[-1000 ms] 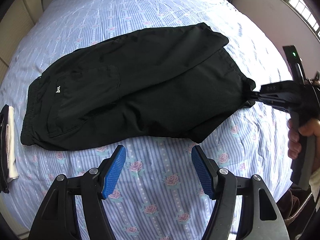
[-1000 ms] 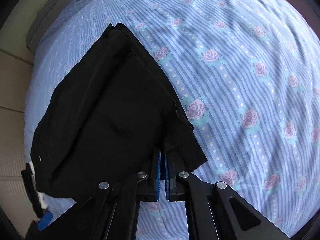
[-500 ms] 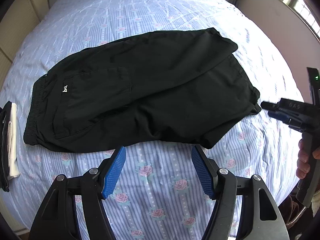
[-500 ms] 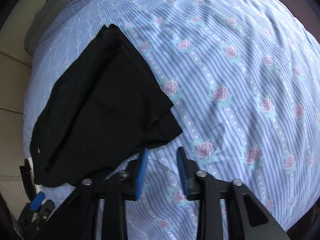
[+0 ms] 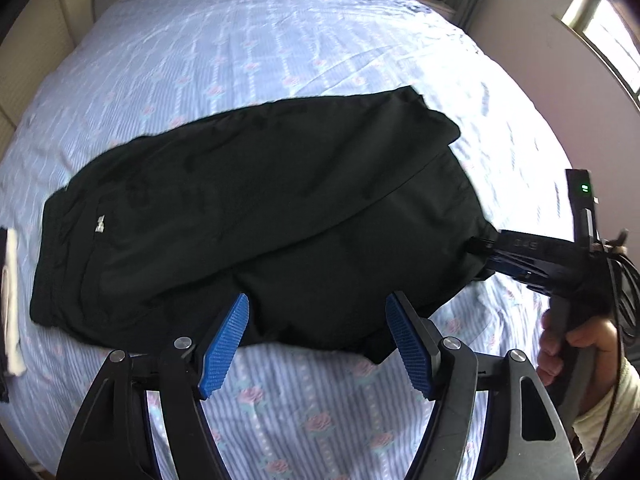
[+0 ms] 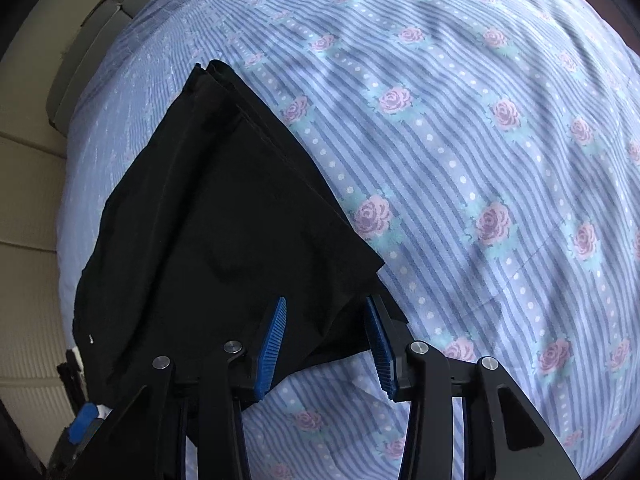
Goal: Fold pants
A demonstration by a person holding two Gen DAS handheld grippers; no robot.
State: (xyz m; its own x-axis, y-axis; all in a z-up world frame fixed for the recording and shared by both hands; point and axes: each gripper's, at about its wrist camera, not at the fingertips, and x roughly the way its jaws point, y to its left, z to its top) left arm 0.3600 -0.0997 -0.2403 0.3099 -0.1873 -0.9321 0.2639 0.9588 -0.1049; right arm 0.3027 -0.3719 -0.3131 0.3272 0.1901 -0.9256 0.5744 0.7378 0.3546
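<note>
Pants (image 5: 256, 216) lie mid-frame on the bed (image 5: 280, 52), halfway folded. Left gripper (image 5: 316, 340) opening, empty; right gripper (image 6: 326, 340) parted astride the hem corner (not pinching). Risk: closing catches one layer, skewing the fold.

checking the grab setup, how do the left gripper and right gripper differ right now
Left gripper stands wider, at the near edge of the black fabric pants; right gripper stands narrower, straddling their leg-end corner. Neither presses the cloth. Both have ribbed blue pads and point down at the floral striped bedsheet.
</note>
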